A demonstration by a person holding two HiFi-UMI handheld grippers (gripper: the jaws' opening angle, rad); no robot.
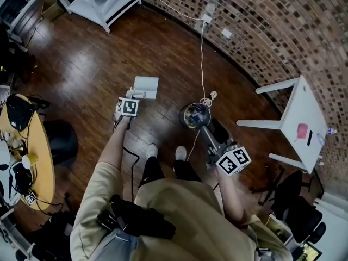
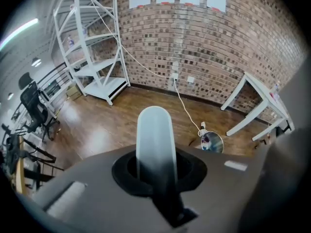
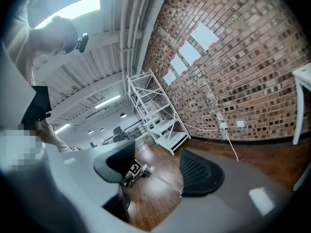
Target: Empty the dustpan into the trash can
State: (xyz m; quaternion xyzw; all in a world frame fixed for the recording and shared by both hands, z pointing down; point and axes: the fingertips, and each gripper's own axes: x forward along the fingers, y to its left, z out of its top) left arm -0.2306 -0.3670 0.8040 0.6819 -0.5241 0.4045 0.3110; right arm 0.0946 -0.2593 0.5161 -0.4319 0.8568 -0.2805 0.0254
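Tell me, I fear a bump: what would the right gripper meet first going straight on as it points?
The way looks free; the left gripper sits lower, to one side. First would likely be the white shelf, though depth is unclear.

Your head view looked steeply down from above you onto the floor (image 1: 81,64), well clear of it. Your left gripper view sat right behind the dustpan (image 2: 154,135) handle, facing the wall (image 2: 218,47). Your right gripper view looked across the room, tilted upward. All three shared that wall and the shelf (image 1: 98,1).
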